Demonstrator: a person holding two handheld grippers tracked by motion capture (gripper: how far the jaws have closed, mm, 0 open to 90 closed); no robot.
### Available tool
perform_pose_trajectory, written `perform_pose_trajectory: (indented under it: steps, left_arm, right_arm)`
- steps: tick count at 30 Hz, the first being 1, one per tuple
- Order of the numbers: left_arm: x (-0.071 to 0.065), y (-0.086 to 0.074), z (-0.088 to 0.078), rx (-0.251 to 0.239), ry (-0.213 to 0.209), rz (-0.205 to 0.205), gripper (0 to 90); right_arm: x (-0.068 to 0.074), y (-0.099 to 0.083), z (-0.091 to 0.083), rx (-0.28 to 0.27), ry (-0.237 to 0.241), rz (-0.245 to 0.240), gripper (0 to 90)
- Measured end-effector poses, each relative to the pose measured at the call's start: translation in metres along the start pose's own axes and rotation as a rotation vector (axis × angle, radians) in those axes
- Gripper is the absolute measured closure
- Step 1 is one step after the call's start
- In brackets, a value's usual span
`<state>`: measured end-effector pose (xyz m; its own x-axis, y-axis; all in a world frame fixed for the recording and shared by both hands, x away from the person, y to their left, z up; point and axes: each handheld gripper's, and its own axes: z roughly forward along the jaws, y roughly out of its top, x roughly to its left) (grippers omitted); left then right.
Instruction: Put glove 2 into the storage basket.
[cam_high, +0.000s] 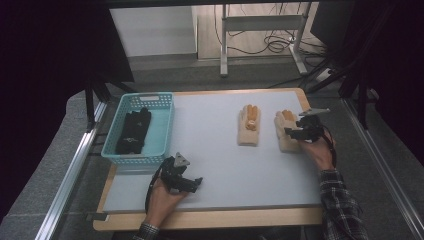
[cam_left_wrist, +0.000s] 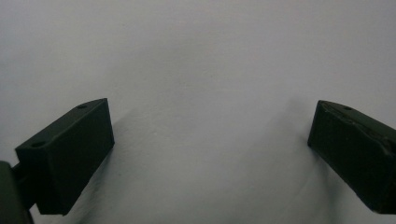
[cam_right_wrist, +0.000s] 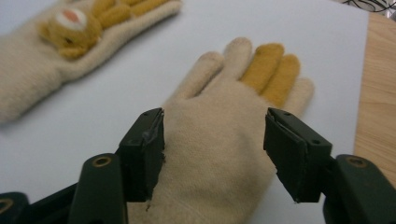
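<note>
Two cream gloves with orange fingers lie on the white mat. The right-hand glove (cam_high: 285, 120) (cam_right_wrist: 219, 88) lies flat, fingers pointing away, and my right gripper (cam_high: 292, 132) (cam_right_wrist: 215, 135) stands open low over its palm, one jaw on each side of it. Its left jaw is at the glove's edge; its right jaw is clear of the fabric. The other glove (cam_high: 249, 126) (cam_right_wrist: 56, 42), with a small orange animal face on it, lies just to the left. My left gripper (cam_high: 194, 184) (cam_left_wrist: 210, 135) rests open near the mat's front left with bare mat between its jaws.
A light blue basket (cam_high: 112, 149) at the table's left holds black gloves (cam_high: 134, 131). The white mat (cam_high: 215, 155) has a wooden table edge (cam_high: 210, 218) showing in front and at the right. Cables and a metal stand's legs lie on the floor beyond.
</note>
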<state>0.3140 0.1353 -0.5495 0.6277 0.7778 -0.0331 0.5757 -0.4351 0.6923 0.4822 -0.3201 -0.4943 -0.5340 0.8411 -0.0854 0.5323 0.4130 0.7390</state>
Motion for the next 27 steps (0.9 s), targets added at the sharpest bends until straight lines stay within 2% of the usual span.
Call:
perform_pose_trajectory:
  steps: [3, 4, 7, 8, 9, 10, 11, 13, 16, 23, 27]
  left_arm:
    - [0.0, 0.0, 0.0, -0.002, -0.002, -0.001, 0.6]
    - [0.0, 0.0, 0.0, -0.002, -0.001, 0.0, 0.6]
    - [0.0, 0.0, 0.0, 0.0, 0.0, 0.0, 0.6]
    - [0.0, 0.0, 0.0, -0.001, 0.001, 0.0, 0.6]
    - [0.0, 0.0, 0.0, -0.001, 0.001, 0.0, 0.7]
    - [0.0, 0.0, 0.0, -0.001, 0.001, 0.0, 0.7]
    - [0.0, 0.0, 0.0, -0.001, 0.001, 0.0, 0.7]
    - [0.0, 0.0, 0.0, -0.001, 0.001, 0.001, 0.7]
    - [0.0, 0.0, 0.0, -0.001, 0.001, 0.001, 0.8]
    - [0.0, 0.0, 0.0, -0.001, 0.001, 0.001, 0.7]
    - [0.0, 0.0, 0.0, -0.001, 0.002, 0.001, 0.8]
  right_arm:
    - [0.003, -0.002, 0.01, 0.021, -0.011, -0.028, 34.2]
    - [0.004, -0.004, 0.016, 0.047, -0.035, -0.051, 34.1]
    - [0.005, -0.006, 0.022, 0.063, -0.044, -0.053, 36.5]
    - [0.003, -0.008, 0.023, 0.05, -0.011, -0.007, 44.5]
    - [0.003, -0.008, 0.023, 0.05, -0.011, -0.007, 44.5]
    - [0.001, -0.009, 0.023, 0.047, 0.005, 0.037, 49.9]
    - [0.001, -0.009, 0.023, 0.047, 0.005, 0.037, 49.9]
    - [0.002, -0.01, 0.021, 0.053, 0.002, 0.059, 56.1]
    - [0.004, -0.01, 0.018, 0.057, -0.002, 0.086, 58.8]
    - [0.006, -0.011, 0.011, 0.045, -0.001, 0.093, 59.6]
    - [0.013, -0.008, -0.006, 0.001, 0.0, 0.085, 59.5]
